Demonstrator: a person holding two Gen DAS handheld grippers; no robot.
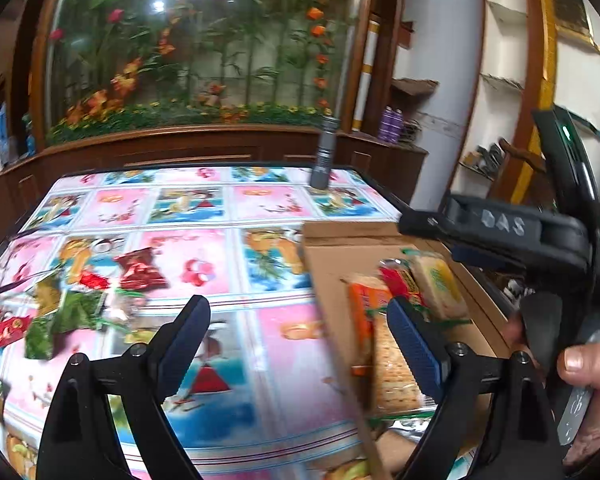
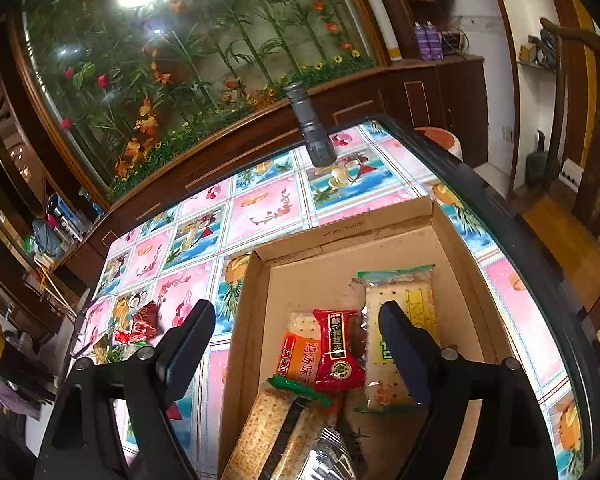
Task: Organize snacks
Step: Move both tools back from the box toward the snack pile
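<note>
**Snack box, both grippers spread, nothing held**

Cardboard box (image 2: 456, 240) sat on the patterned tablecloth (image 2: 260, 208), holding cracker packets (image 2: 400, 292) and a red snack packet (image 2: 336, 352). Right gripper (image 2: 296, 344) hung above it, jaws wide, empty. Left gripper (image 1: 300, 344) likewise wide and empty, straddling the box's left wall. Loose snacks (image 1: 80, 300) lay blurred at table left. Grey flashlight (image 2: 310, 128) stood beyond. Nearest packets cut off below.
</note>
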